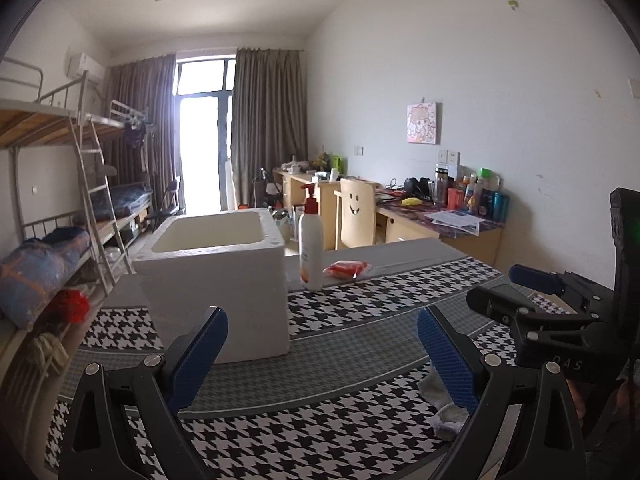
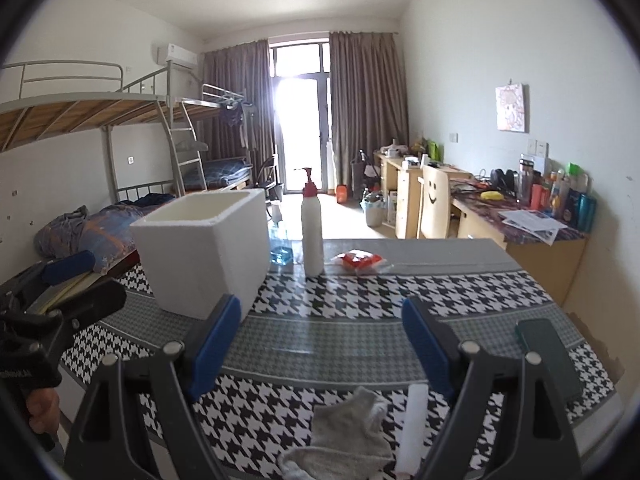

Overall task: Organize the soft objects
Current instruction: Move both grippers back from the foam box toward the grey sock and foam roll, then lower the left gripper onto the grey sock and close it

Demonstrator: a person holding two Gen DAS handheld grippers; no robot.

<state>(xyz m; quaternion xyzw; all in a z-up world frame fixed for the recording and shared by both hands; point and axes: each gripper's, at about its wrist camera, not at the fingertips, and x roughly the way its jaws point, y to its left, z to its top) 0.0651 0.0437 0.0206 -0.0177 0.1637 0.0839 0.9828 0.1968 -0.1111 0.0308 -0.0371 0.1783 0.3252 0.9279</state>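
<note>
Both my claws hang released above the table, pads spread with nothing between them. My left gripper [image 1: 322, 354] hovers over the near left part of the houndstooth tablecloth [image 1: 360, 300], its blue pads apart. My right gripper [image 2: 320, 344] hovers over the near right part, also spread wide.

A grey sock [image 2: 348, 428] lies crumpled at the near edge of the table, just below my right gripper and not touched by either finger. A white tube-like object [image 2: 412, 428] lies just beside the sock, on its right. A dark phone [image 2: 548, 356] rests near the right edge.

A white foam box [image 2: 204, 248] stands open-topped toward the far left of the table; from my view I cannot see anything inside it. A white pump bottle [image 2: 312, 232] with a red top stands upright just right of the box. A small red packet [image 2: 360, 260] lies flat beside the bottle, near the far edge.
</note>
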